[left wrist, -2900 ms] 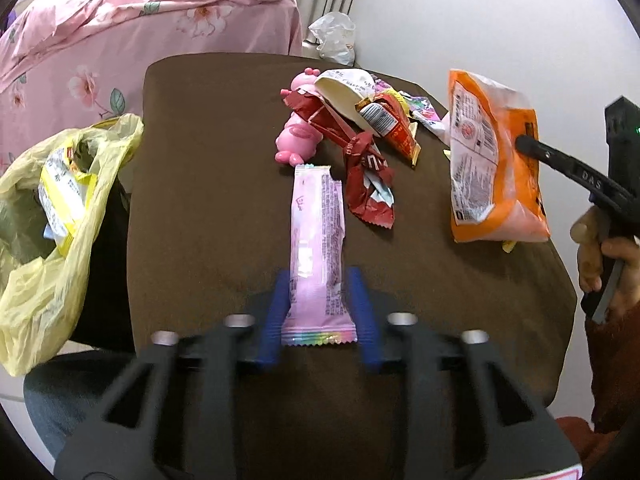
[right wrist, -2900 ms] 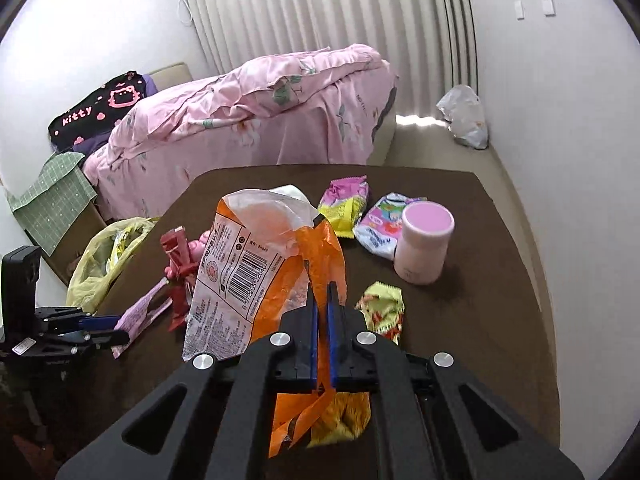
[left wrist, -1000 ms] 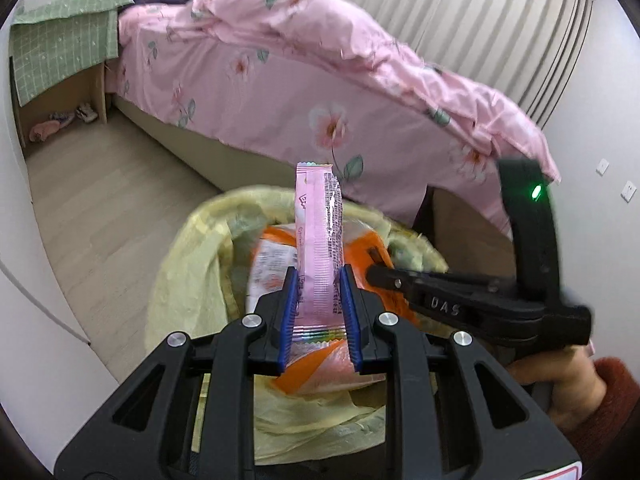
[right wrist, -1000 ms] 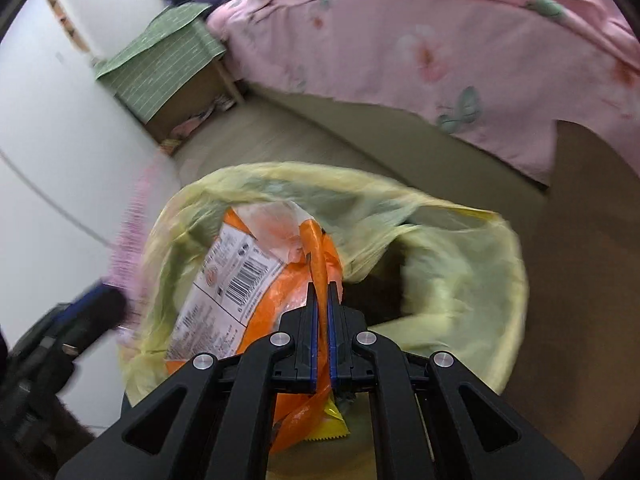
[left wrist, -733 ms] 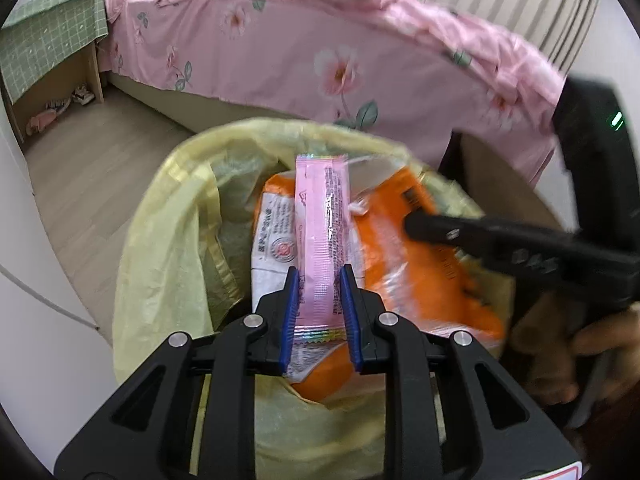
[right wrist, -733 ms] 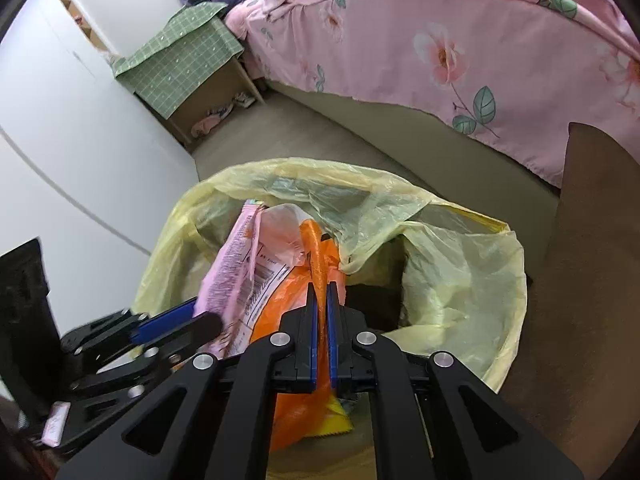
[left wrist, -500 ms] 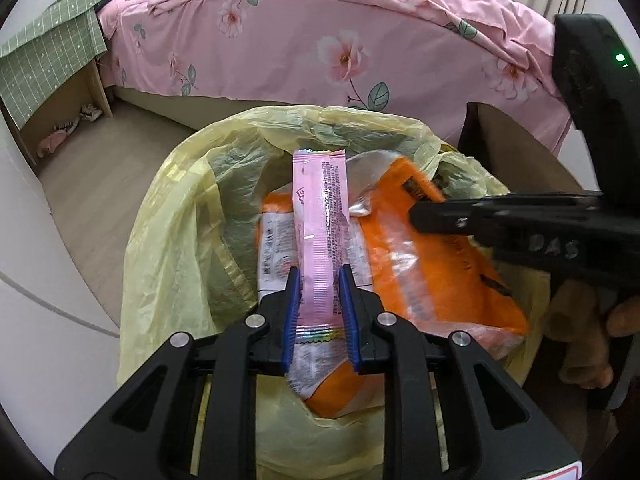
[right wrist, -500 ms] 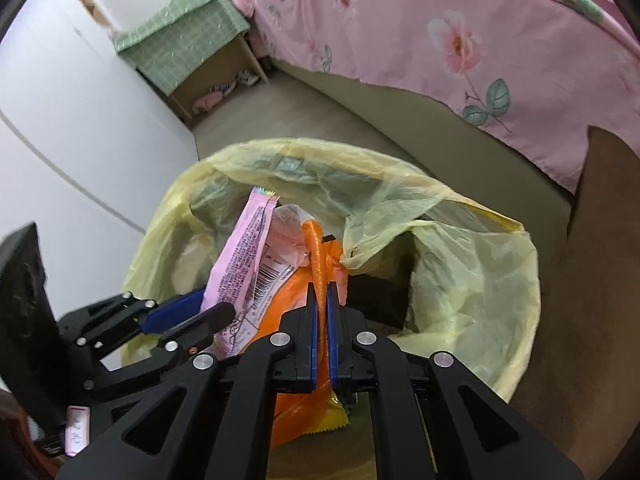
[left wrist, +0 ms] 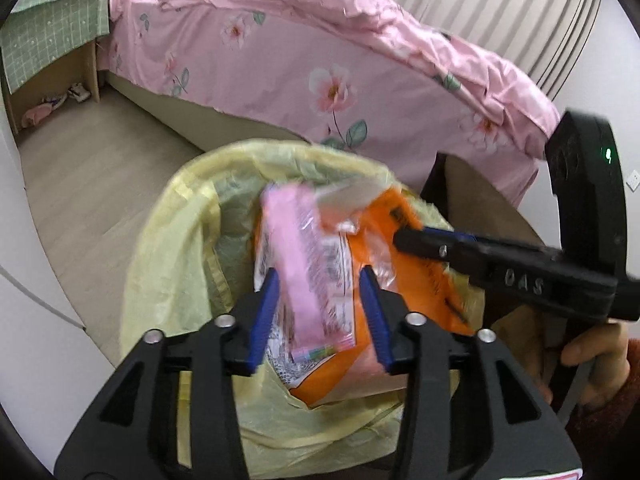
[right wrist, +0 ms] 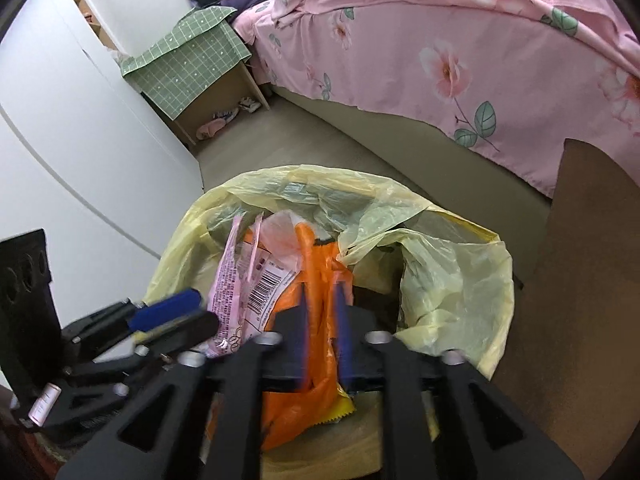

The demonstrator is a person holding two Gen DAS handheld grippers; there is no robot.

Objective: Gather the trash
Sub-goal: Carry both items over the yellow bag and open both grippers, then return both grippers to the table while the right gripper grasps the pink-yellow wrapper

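A yellow plastic trash bag (left wrist: 172,272) stands open below both grippers; it also shows in the right wrist view (right wrist: 460,280). My left gripper (left wrist: 320,312) is open over the bag's mouth. The pink wrapper (left wrist: 300,264) hangs loose between its jaws, blurred, and shows in the right wrist view (right wrist: 226,280). My right gripper (right wrist: 322,320) is open a little, its blue pads apart around the orange snack bag (right wrist: 316,272). The orange snack bag (left wrist: 404,248) lies in the bag's mouth.
A bed with a pink floral cover (left wrist: 340,60) stands behind the bag. A small cabinet under a green checked cloth (right wrist: 192,60) is at the back left. The brown table edge (right wrist: 592,280) is at the right. A white wall (right wrist: 80,160) is on the left.
Both grippers have opened over the trash bag. The pink wrapper and the orange snack bag have come loose from the pads and sit lower in the bag's mouth.
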